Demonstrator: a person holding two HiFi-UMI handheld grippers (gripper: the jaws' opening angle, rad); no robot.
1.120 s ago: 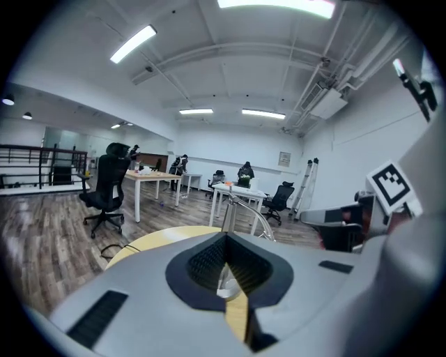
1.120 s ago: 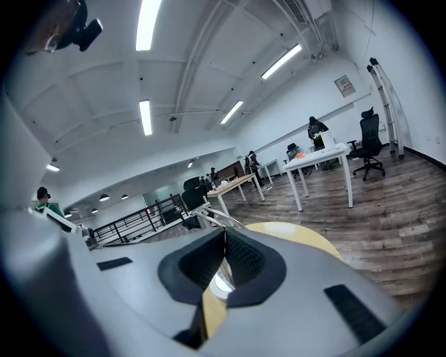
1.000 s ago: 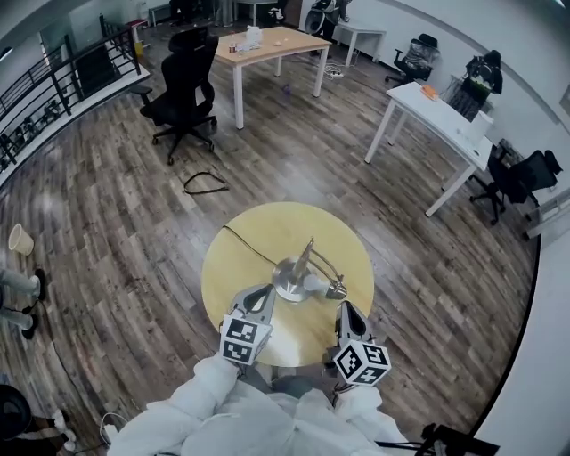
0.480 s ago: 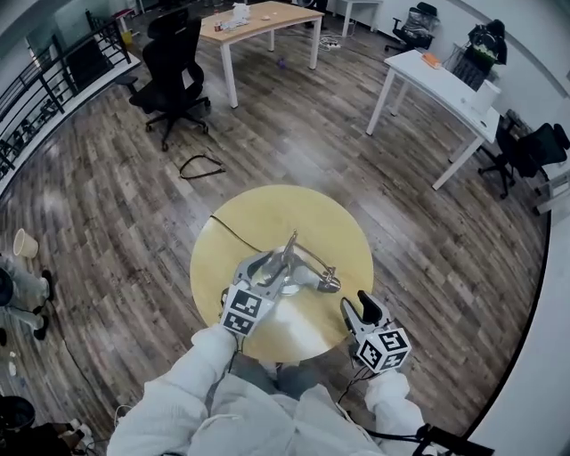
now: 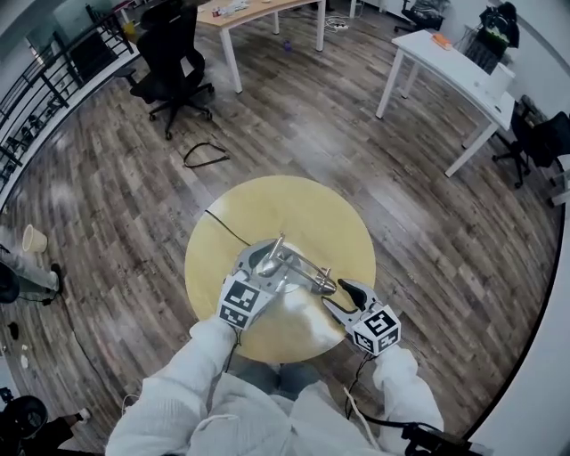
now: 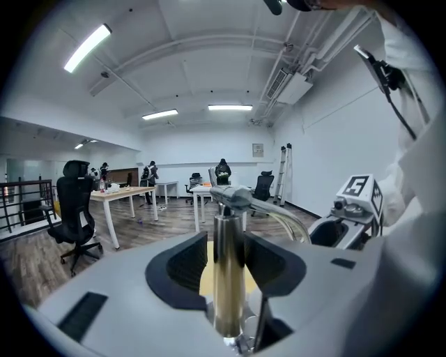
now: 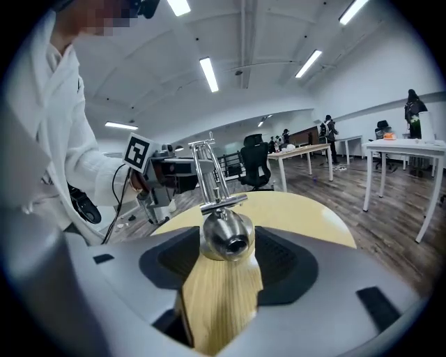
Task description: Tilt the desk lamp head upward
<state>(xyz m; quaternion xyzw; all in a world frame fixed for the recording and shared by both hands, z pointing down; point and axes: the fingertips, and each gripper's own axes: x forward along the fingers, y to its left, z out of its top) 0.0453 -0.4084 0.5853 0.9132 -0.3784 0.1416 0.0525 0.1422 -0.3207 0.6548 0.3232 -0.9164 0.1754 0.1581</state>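
A chrome desk lamp stands on the round yellow table (image 5: 294, 200). Its base (image 5: 267, 264) sits near the table's middle, and its head (image 5: 322, 284) hangs low to the right. My left gripper (image 5: 258, 270) reaches in around the upright post (image 6: 228, 272). Its jaws have just been opening and stand open, the post between them. My right gripper (image 5: 340, 291) is at the lamp head (image 7: 226, 237), which sits between its fingertips. Those jaws have also just been opening and are open (image 7: 226, 244). In the left gripper view (image 6: 226, 244) the lamp's arm (image 6: 279, 213) curves off to the right.
The lamp's cord (image 5: 223, 230) runs off the table's left edge. On the wood floor beyond are a black office chair (image 5: 174, 49), a wooden desk (image 5: 258, 9), a white desk (image 5: 445, 62), a loose cable (image 5: 203, 158) and a paper cup (image 5: 34, 239).
Both grippers have moved in from the table's near edge. The left one now straddles the lamp's post, the right one the lamp head. Both pairs of jaws have opened.
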